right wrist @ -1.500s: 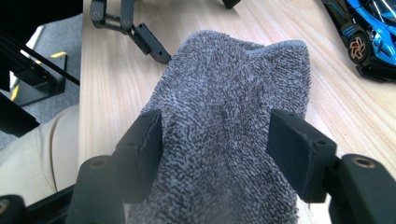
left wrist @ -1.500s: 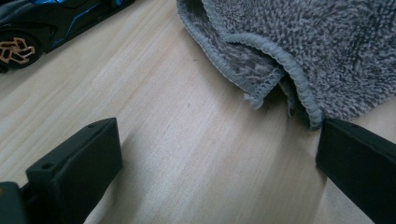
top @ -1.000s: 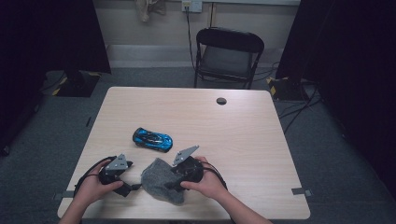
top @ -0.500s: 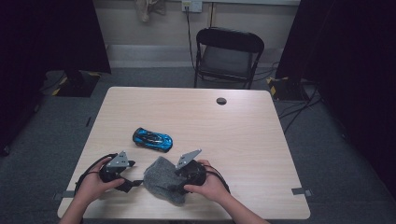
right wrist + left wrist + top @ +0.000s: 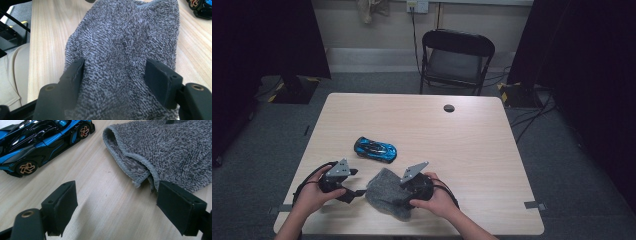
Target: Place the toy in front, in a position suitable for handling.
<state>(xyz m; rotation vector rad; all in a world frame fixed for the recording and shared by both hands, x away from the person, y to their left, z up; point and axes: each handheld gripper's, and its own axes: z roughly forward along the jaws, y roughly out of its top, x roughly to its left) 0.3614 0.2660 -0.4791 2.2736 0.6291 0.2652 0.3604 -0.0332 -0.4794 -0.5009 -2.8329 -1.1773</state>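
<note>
Wooden table (image 5: 472, 150) takes most of the high view, a black folding chair (image 5: 456, 60) pushed against its far edge, out of your way. Small dark disc (image 5: 449, 108) near that far edge, can't tell what it is.

Grey terry cloth (image 5: 387, 194) lies bunched at the near edge, between your two hands, so both tools reach it. In the left gripper view one hemmed corner is folded under, showing a doubled edge (image 5: 140, 171). Likely there to wipe the car, my guess.

Blue-and-black toy sports car (image 5: 375, 149) sits just beyond the cloth, apart from it, side-on to you; its nose is cut off in the left gripper view.

Right gripper (image 5: 113, 72) rests low over the cloth, jaws wide apart with pile between them; pads look sunk against the fabric, but pinching or just resting, I cannot tell. Your hand hides its tips from above.

Left gripper (image 5: 112, 200) hovers by the folded corner, jaws apart after just closing partway, bare table between them. The right-hand pad sits right at the hem, grasping nothing.
</note>
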